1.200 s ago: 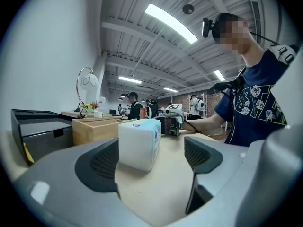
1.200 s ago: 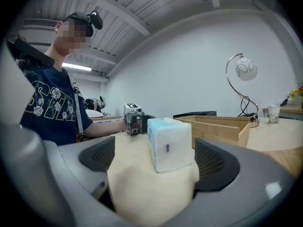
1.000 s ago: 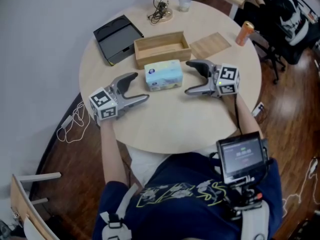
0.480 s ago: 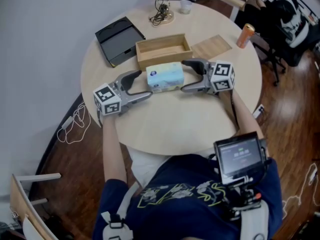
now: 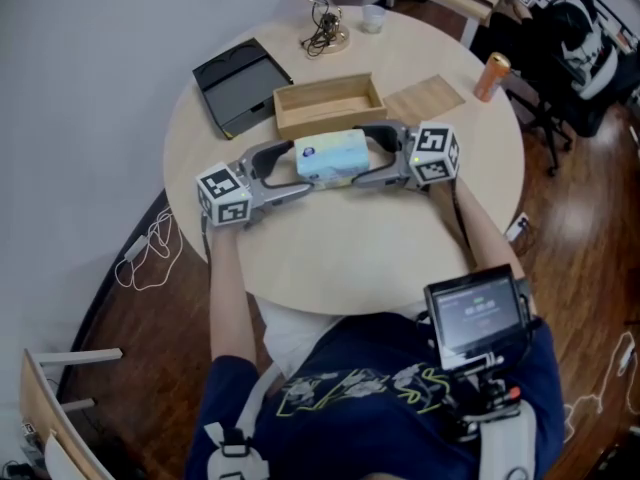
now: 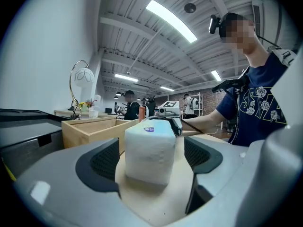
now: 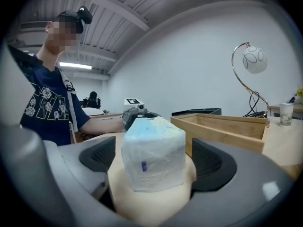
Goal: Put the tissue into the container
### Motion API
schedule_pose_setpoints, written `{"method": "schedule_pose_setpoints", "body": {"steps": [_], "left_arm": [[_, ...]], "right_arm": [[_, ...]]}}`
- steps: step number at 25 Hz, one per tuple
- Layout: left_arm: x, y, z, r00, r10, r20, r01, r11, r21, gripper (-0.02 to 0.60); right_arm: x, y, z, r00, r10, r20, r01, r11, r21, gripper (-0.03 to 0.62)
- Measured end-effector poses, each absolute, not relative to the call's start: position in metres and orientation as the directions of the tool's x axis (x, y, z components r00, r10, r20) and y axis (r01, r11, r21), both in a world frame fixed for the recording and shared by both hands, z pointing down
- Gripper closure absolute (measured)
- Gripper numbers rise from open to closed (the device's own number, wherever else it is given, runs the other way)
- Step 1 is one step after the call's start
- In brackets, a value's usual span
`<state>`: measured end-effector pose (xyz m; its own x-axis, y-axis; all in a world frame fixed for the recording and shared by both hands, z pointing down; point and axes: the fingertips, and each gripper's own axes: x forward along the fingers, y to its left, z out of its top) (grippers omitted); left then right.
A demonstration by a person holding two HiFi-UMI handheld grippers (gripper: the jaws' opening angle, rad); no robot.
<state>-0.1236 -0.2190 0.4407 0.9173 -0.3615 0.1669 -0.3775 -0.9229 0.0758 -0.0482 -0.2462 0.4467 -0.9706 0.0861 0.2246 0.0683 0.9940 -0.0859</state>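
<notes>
A tissue pack (image 5: pixel 330 158), wrapped in pale blue and white plastic, lies on the round table (image 5: pixel 350 243) just in front of the open wooden container (image 5: pixel 330 120). My left gripper (image 5: pixel 296 171) stands open around the pack's left end, and my right gripper (image 5: pixel 361 156) stands open around its right end. The left gripper view has the pack (image 6: pixel 149 150) between both dark pads (image 6: pixel 102 160), with a gap on each side. It is the same in the right gripper view: the pack (image 7: pixel 154 150) sits between the pads (image 7: pixel 210 160), untouched, and the container (image 7: pixel 227 126) lies just beyond.
A black tray (image 5: pixel 240 83) lies left of the container and a flat wooden board (image 5: pixel 425 93) to its right. An orange can (image 5: pixel 490 70), a cup (image 5: pixel 372 16) and a lamp base (image 5: pixel 325 33) stand at the table's far side. People sit at the far right.
Both grippers have moved inward and forward along the table from either side. Their open jaws now straddle the ends of the tissue pack, which has stayed in place.
</notes>
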Motion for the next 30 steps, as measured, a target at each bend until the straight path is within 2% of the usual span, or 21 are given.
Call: {"method": "schedule_pose_setpoints", "body": {"steps": [21, 30], "left_arm": [[-0.101, -0.229, 0.438, 0.926, -0.344, 0.156, -0.358, -0.931, 0.071, 0.172], [-0.095, -0.234, 0.438, 0.932, -0.327, 0.156, -0.341, -0.937, 0.075, 0.170]], "right_arm": [[-0.076, -0.237, 0.447, -0.965, 0.127, 0.229, 0.110, 0.990, -0.085, 0.106], [-0.079, -0.240, 0.447, -0.966, 0.122, 0.228, 0.105, 0.991, -0.088, 0.140]]}}
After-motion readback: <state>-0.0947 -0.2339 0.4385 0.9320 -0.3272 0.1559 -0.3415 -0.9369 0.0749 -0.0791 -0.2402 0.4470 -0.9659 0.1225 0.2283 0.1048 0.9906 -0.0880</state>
